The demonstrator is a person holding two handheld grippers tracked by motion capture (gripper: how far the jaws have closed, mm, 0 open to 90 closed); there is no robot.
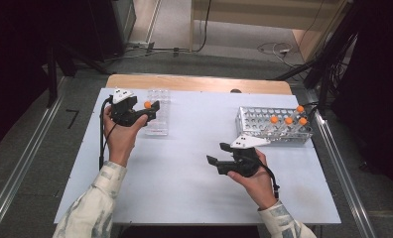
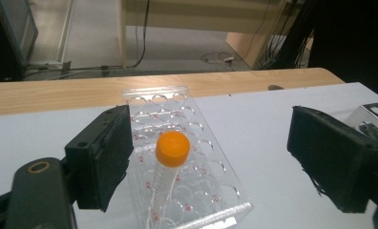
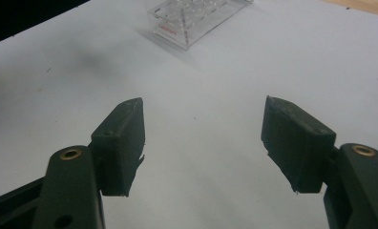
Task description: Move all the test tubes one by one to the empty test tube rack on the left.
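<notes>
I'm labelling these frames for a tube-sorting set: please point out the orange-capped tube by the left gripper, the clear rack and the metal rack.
orange-capped tube (image 2: 173, 148), left gripper view, on its cap.
clear rack (image 2: 196, 129), left gripper view, on its holed top.
metal rack (image 1: 254, 118), high view, on its holed top.

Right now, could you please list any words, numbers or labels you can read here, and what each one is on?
"2": small red numeral on the clear plastic rack, left of the orange-capped tube, read only tentatively.
Other red numerals beside the rack's wells: too small and blurred to read.
Red marking on the rack's end wall in the right gripper view: blurred, unreadable.
</notes>
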